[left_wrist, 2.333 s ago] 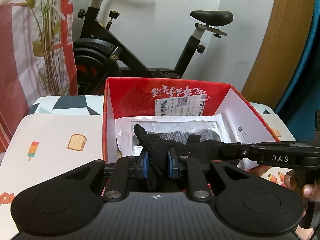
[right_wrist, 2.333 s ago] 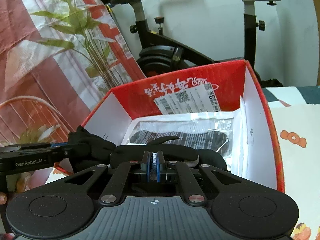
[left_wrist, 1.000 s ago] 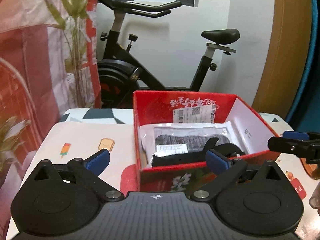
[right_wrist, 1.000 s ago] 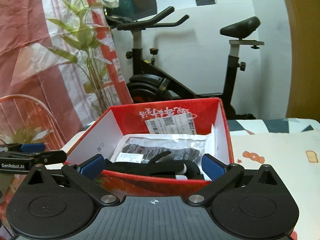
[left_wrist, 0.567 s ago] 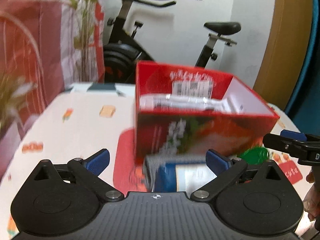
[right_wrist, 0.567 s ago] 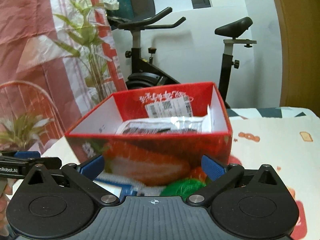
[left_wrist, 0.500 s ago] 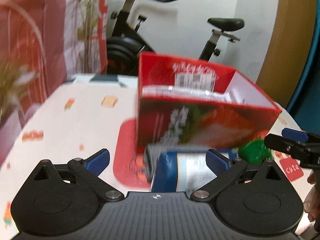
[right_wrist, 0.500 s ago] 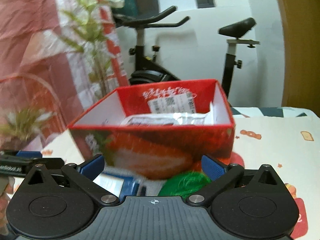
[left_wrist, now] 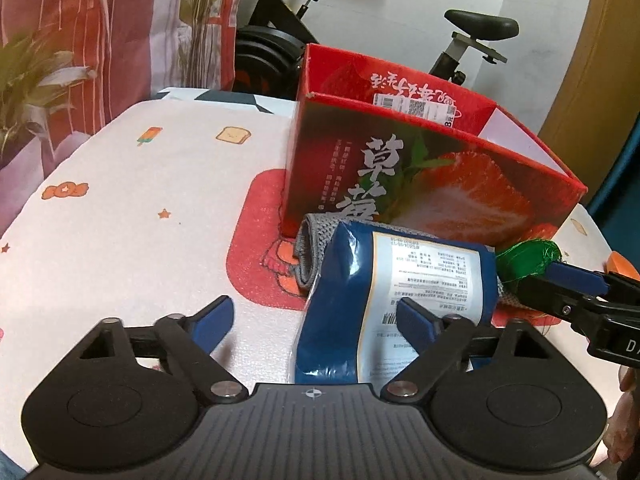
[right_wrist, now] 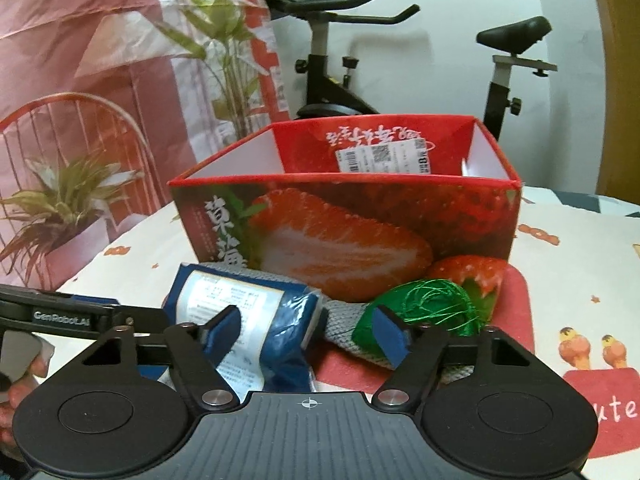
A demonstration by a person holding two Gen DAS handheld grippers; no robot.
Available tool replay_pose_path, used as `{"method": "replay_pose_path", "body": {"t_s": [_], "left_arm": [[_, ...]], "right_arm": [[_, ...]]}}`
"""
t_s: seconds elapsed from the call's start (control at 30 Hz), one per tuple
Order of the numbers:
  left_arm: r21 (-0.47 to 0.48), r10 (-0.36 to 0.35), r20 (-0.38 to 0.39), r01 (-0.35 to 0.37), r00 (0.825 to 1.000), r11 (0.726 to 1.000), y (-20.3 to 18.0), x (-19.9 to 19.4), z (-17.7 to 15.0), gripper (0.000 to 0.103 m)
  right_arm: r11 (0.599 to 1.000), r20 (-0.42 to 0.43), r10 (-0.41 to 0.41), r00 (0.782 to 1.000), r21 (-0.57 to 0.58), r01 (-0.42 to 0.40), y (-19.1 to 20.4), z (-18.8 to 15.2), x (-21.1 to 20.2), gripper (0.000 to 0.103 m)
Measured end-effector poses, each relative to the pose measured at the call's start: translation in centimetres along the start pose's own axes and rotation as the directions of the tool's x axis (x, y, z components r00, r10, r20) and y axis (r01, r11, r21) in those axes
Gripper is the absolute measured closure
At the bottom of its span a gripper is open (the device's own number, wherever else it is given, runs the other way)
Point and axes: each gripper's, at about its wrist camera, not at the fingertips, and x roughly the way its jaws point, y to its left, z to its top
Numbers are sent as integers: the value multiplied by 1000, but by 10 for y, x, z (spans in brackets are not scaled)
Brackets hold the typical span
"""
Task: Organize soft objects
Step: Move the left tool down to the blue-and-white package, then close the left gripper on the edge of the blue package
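From your left wrist, the left tool (left_wrist: 312,320) hangs low over the counter (left_wrist: 132,200) with its jaws closing and nothing yet pinched: the right pad sits over the near end of the blue packet (left_wrist: 400,300), the left pad stands clear on bare cloth. The packet lies across a grey knitted cloth (left_wrist: 310,254), just in front of the red strawberry box (left_wrist: 420,184), with a ball of green thread (left_wrist: 528,258) at its right end, where your right tool's blue-tipped finger reaches in. The step in hand looks like picking up the next soft item for the box; the next move calls for shifting right to straddle the packet before squeezing. From your right wrist, the right tool (right_wrist: 308,332) is also closing, unclamped, with the grey cloth between its pads, the packet (right_wrist: 248,320) by the left pad and the thread (right_wrist: 432,306) behind the right. The box's near wall (right_wrist: 348,232) stands in the way and must be cleared by lifting. An exercise bike (right_wrist: 332,72) and potted plants (right_wrist: 64,200) stand beyond.
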Motion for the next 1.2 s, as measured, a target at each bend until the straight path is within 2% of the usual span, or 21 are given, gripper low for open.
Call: {"method": "replay_pose_path", "body": {"t_s": [0.17,0.23,0.4,0.6,0.8,1.0,1.2], "left_arm": [[-8,-25,-21,25,999,1000,0,6,-6,34],[-17,-36,-28,35,999,999,2,8,-9,39],[-30,-55,-55,54,997,998,3,16,-13,46],[-19,-69,-86,68,994,998,1,24,-20,48],[-2,-64,-77,64,995,998,0,25,-22,48],[3,-62,-68,63,996,998,-1,25,-22,47],[-35,-76,-63,74,995,997,5,24,-21,51]], "right_arm": [[999,-26,38,999,-7,-38,2,-3,5,47],[998,-34,53,998,-18,-54,3,-6,7,55],[997,-90,69,994,-31,-72,10,-20,21,57],[998,-121,62,991,-11,-64,5,-28,28,63],[998,-131,62,989,-9,-64,3,-32,30,64],[999,-146,33,989,-27,-37,4,-35,33,78],[999,-142,41,989,-21,-44,2,-36,31,80]]}}
